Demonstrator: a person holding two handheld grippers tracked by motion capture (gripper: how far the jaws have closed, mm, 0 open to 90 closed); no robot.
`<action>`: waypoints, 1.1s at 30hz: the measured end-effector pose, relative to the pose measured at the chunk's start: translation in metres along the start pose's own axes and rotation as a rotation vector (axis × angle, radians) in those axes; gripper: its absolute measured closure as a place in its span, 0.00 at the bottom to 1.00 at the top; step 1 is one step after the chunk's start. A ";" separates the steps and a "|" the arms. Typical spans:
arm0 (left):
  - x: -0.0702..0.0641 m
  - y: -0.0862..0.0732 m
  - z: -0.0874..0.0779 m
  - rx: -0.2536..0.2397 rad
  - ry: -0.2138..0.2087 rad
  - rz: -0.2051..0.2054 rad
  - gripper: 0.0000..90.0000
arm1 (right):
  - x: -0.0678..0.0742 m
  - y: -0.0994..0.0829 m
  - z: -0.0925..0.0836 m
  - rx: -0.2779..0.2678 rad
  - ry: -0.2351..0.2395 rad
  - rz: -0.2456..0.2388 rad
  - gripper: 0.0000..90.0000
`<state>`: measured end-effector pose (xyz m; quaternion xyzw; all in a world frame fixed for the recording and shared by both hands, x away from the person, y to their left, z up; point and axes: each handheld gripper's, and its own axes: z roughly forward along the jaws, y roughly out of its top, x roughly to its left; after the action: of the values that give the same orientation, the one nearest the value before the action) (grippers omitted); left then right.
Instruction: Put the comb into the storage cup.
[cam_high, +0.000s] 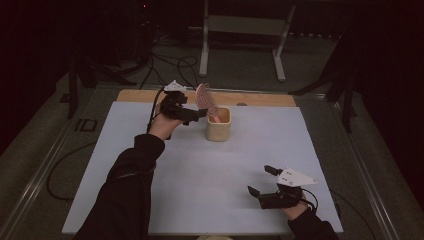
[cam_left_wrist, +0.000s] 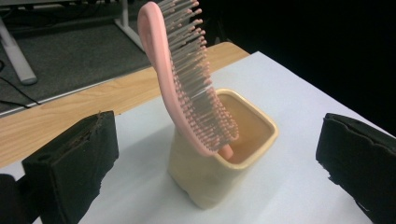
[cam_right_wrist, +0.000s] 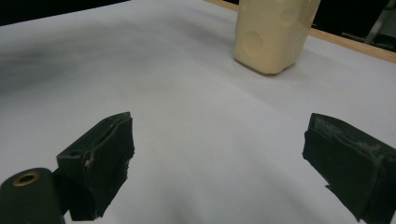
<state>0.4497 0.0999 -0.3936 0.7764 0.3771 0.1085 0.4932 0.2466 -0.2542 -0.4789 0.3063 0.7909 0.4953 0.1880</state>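
A pink hairbrush (cam_high: 205, 101) stands handle-down in a cream square cup (cam_high: 218, 128) at the back middle of the white table sheet. Its bristled head (cam_left_wrist: 187, 79) leans out over the cup's rim (cam_left_wrist: 261, 123). My left gripper (cam_high: 196, 114) is just left of the cup. It is open, with its jaws wide apart on either side of the cup (cam_left_wrist: 218, 140) and touching nothing. Low over the sheet near the front right, my right gripper (cam_high: 261, 180) is open and empty. The right gripper view (cam_right_wrist: 219, 128) shows the cup (cam_right_wrist: 273, 35) farther off.
The white sheet (cam_high: 200, 175) covers most of the table, leaving a wooden strip (cam_high: 260, 98) along the far edge. A metal stand (cam_high: 240, 30) and cables (cam_high: 165, 62) are on the floor behind the table.
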 end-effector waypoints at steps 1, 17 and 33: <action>0.000 0.000 0.000 0.000 0.000 0.000 0.00 | 0.000 0.000 0.000 0.000 0.000 0.000 0.10; 0.000 -0.022 -0.023 0.009 -0.022 0.027 0.00 | 0.001 0.000 0.001 0.001 0.002 -0.003 0.09; -0.001 -0.045 -0.046 0.001 -0.046 0.031 0.00 | 0.000 -0.001 0.002 0.003 0.000 -0.001 0.10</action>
<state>0.4027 0.1414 -0.4093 0.7845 0.3538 0.0981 0.4998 0.2476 -0.2534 -0.4805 0.3061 0.7919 0.4939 0.1876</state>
